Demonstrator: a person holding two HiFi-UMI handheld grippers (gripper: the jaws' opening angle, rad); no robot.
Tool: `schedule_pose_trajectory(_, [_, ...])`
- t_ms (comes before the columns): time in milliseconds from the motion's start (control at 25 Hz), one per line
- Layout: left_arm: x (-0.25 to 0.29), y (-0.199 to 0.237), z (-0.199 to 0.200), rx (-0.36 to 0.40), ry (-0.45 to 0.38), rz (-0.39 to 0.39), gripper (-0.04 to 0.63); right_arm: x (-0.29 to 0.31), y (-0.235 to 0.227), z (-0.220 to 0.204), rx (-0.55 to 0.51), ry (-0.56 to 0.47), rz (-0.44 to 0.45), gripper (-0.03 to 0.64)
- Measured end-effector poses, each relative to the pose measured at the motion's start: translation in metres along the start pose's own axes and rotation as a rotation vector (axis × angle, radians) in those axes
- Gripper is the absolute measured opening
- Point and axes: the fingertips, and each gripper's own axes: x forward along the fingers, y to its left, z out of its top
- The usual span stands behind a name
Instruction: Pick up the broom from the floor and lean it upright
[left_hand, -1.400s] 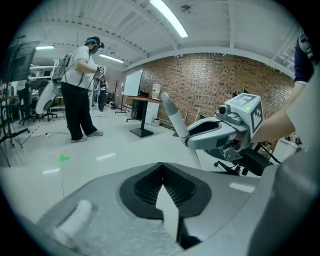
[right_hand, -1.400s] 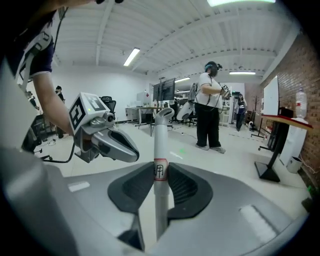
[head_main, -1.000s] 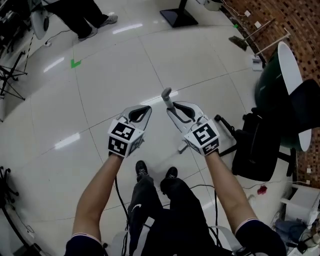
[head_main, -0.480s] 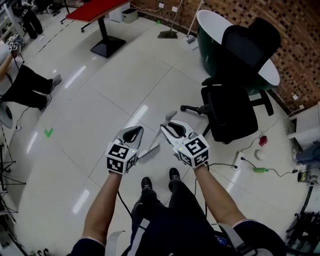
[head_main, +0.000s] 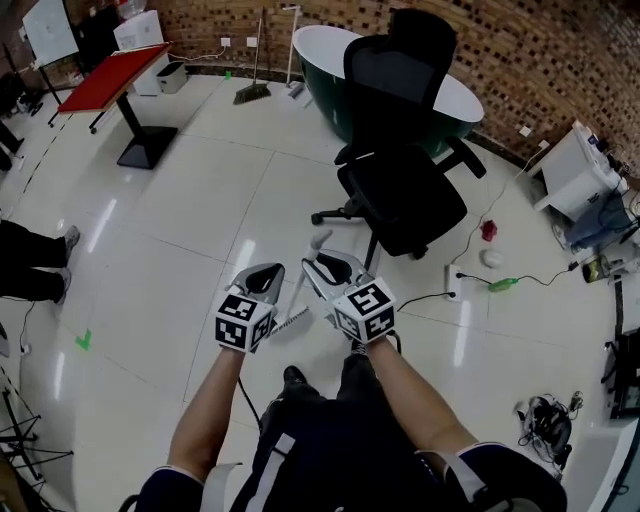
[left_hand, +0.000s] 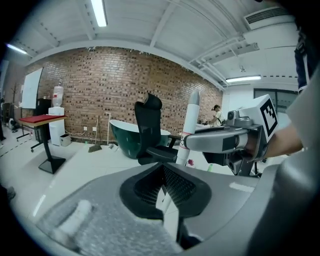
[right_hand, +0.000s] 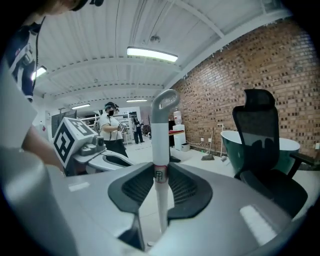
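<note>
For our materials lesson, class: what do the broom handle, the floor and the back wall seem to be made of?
The broom handle: white, smooth, slightly glossy tube, probably painted metal or plastic; its grey cap looks plastic. The floor: large glossy tiles, lamps mirrored, seams visible. The back wall: bare red-brown brick, matt, mortar lines showing.

I now face the brick wall (head_main: 560, 60); the black chair (head_main: 400, 190), earlier off to my right, stands just ahead of the broom handle (head_main: 320, 241).
</note>
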Motion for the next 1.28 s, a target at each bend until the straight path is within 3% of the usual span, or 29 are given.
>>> schedule_pose_trajectory(360, [0.043,-0.037,0.015,0.022,0.031,-0.108,0.002,-0.044,-0.081,-0.006,0.027,0.046,-0.221,0.091])
schedule_pose_trajectory(760, [0.121,-0.079,0.027,0.061,0.076,-0.228,0.002,-0.099,-0.203,-0.045,0.262,0.07,-0.45,0.092])
schedule_pose_trajectory(1000, [0.167,-0.096,0.027,0.063,0.125,-0.271,0.002,-0.106,-0.264,-0.067,0.345,0.086,-0.497,0.092])
schedule_pose_trajectory(1280, [0.214,-0.109,0.031,0.029,0.149,-0.269,0.002,-0.105,-0.341,-0.076,0.405,0.101,-0.531,0.092])
